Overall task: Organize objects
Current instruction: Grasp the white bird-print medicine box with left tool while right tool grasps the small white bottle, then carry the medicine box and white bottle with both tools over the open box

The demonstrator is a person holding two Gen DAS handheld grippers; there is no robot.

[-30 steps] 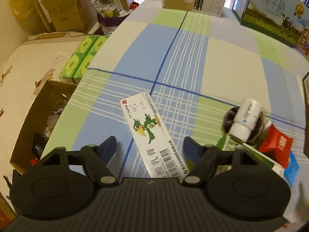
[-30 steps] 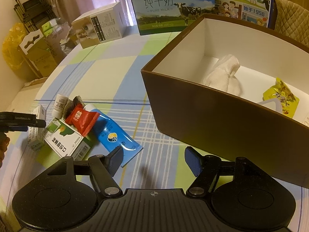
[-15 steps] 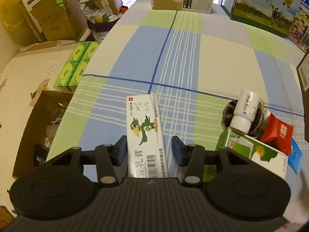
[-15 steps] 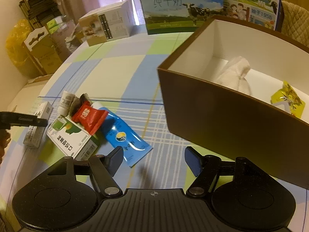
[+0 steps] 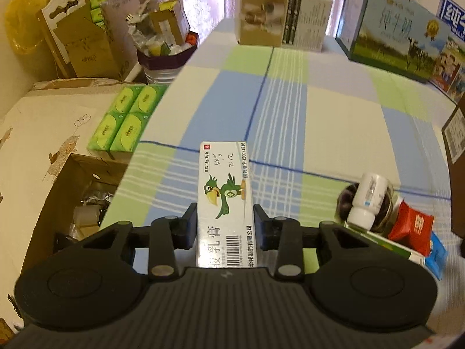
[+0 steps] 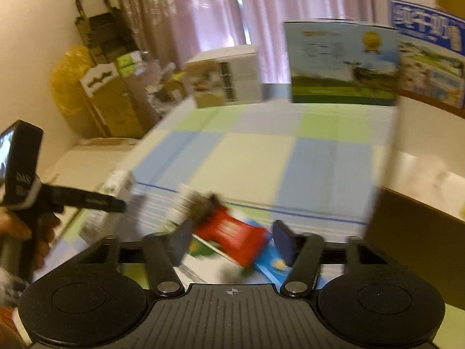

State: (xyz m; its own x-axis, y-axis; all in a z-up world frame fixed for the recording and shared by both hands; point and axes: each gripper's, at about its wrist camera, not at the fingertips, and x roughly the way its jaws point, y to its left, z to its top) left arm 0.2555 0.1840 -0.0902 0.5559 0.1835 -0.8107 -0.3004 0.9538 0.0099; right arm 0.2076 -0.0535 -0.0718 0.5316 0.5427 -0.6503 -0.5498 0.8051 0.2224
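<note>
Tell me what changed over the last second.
The left tool closed its fingers onto the parrot-print box, now gripped. The right tool, open, swung left and down over the red packet. The pile by the white bottle stayed put.

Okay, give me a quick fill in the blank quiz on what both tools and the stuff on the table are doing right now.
1. The left tool is closed on the ____ box.
2. The cartoon printed on that box is a green ____.
3. The small white bottle lies on its ____.
4. The right tool hovers open over a ____ packet.

Missing words: ointment; bird; side; red
</note>
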